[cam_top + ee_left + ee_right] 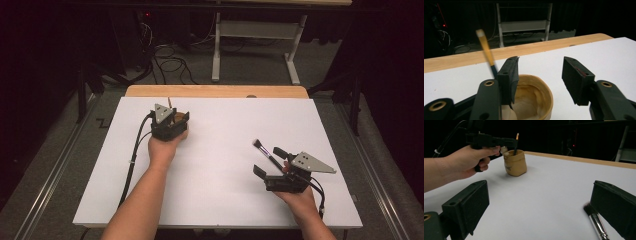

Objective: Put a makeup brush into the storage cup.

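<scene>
Overhead, from the high view, the left gripper [176, 118] hangs directly over a small tan ceramic pot [181, 131] on the white table sheet [220, 150], while the right gripper [269, 161], well apart from it, sits low with a black-handled makeup brush with a dark bristle head [264, 151] lying on the sheet between its jaws. That spacing suggests a division of labour: one hand tends the pot, the other lines up the next brush. Looking along the left gripper [540, 72], its jaws stand parted with nothing pressed between them; the pot's open rim [547, 93] lies just below and between them, and a thin brush with a yellow-orange wooden handle [485, 46] leans out of the pot just outside one jaw, tilted, seemingly resting against the rim as a dropped-in brush would. So this gripper is released, its pads clear of both pot and handle. From the right gripper [539, 202], the jaws stand wide, also released; the makeup brush [595, 221] lies flat just inside one jaw, bristles pointing away, not yet pinched. Farther ahead the pot [515, 163] stands upright with the other gripper over it. Likely next is closing on the lying brush.
</scene>
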Motion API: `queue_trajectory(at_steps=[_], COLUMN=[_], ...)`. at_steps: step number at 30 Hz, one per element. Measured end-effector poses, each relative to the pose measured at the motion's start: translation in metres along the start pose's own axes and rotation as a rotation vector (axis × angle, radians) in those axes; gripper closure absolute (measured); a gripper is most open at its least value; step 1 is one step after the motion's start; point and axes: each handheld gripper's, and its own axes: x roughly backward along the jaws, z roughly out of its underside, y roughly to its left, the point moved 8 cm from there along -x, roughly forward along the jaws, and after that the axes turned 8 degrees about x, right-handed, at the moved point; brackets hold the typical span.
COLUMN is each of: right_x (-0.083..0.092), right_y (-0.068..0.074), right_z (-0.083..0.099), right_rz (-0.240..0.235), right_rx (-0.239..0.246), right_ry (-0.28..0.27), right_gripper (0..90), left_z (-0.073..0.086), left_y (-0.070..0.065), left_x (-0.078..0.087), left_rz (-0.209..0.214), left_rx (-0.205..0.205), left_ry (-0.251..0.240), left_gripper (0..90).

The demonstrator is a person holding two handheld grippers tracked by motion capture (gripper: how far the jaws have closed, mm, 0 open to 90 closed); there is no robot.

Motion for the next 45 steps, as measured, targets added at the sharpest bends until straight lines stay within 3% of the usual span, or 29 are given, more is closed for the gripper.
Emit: queue_trajectory(at_steps=[6,15,23,30,45], right_x=[-0.001,0.000,0.001,0.001,-0.001], right_y=[0.000,-0.001,-0.001,-0.001,-0.001], right_z=[0.001,0.001,0.001,0.001,0.003], right_rz=[0.004,0.015,0.019,0.022,0.027], right_rx=[0.008,0.007,0.017,0.021,0.026], right_ry=[0.003,0.006,0.008,0.008,0.014], right_gripper=[2.7,2.7,2.6,2.5,2.5], left_z=[-0.001,-0.003,0.007,0.020,0.037], left_y=[-0.004,-0.018,-0.010,-0.004,-0.007], left_x=[0.008,0.027,0.044,0.060,0.089], left_rz=[-0.006,0.040,0.050,0.051,0.112], left_rx=[-0.025,-0.031,-0.002,-0.009,-0.013], left_ry=[0.011,0.000,0.005,0.020,0.026], left_gripper=[35.0,21.7,16.0,7.6,0.5])
